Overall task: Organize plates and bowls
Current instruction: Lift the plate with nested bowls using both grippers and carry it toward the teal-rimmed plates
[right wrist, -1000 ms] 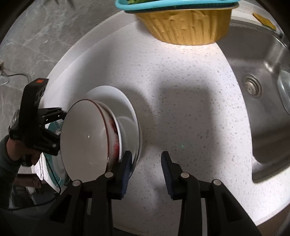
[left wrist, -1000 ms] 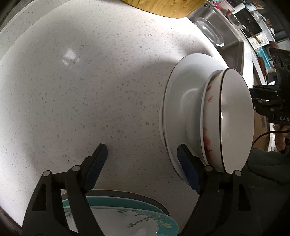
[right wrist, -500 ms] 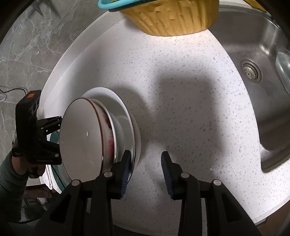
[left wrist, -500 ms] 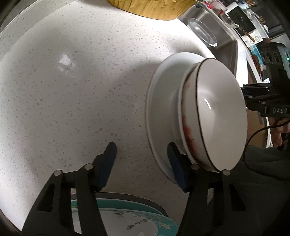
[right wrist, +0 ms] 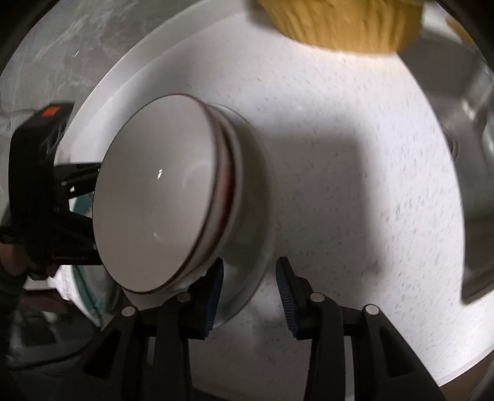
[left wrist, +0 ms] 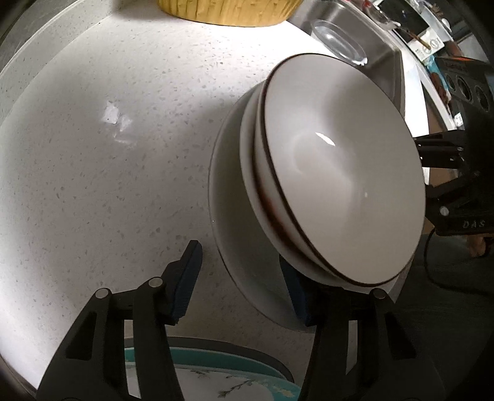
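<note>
A white plate lies on the speckled counter and carries two nested white bowls with dark rims; the lower one has red marks. My left gripper straddles the plate's near rim and its jaws are closing. One pad sits under the bowls, and a strip of counter shows between the other pad and the rim. From the opposite side my right gripper straddles the plate beside the bowls. Its outer pad stands just clear of the rim, so it is open.
A teal flowered plate on a dark-rimmed one lies just below my left gripper. A yellow basket stands at the back. The steel sink, with a clear glass dish in it, lies beyond the stack.
My left gripper's jaws have narrowed around the plate rim. The plate and bowls now look larger and nearer in both views. The right view has shifted and blurred.
</note>
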Available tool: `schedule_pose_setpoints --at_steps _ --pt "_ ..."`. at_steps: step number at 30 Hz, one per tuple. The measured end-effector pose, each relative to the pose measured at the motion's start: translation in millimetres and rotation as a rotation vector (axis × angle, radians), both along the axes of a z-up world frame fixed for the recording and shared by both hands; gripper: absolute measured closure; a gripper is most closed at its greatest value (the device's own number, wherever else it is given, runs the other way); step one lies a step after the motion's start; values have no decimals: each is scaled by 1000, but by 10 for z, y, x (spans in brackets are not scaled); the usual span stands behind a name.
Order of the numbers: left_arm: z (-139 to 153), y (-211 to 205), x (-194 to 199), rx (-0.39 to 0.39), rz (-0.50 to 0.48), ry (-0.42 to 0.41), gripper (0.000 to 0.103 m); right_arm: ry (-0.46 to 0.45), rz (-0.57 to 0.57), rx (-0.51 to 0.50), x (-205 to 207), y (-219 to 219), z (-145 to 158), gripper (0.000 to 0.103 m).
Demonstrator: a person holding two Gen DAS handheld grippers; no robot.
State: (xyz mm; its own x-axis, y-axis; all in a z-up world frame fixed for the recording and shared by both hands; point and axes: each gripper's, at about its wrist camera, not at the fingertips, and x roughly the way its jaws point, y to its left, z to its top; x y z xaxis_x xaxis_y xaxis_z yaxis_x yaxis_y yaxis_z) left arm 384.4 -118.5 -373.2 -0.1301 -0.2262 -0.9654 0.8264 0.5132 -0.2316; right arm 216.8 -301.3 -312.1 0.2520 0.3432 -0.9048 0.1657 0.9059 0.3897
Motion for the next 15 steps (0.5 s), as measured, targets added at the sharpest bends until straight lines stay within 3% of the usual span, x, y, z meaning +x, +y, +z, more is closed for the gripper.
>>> schedule_pose_setpoints --at_steps 4,12,15 --pt "2 41 73 -6 38 20 60 -32 -40 -63 48 -102 65 65" --pt "1 70 156 1 58 25 66 -50 -69 -20 88 -134 -43 65" --pt "-16 28 143 -6 72 47 77 -74 -64 -15 97 -123 -44 66"
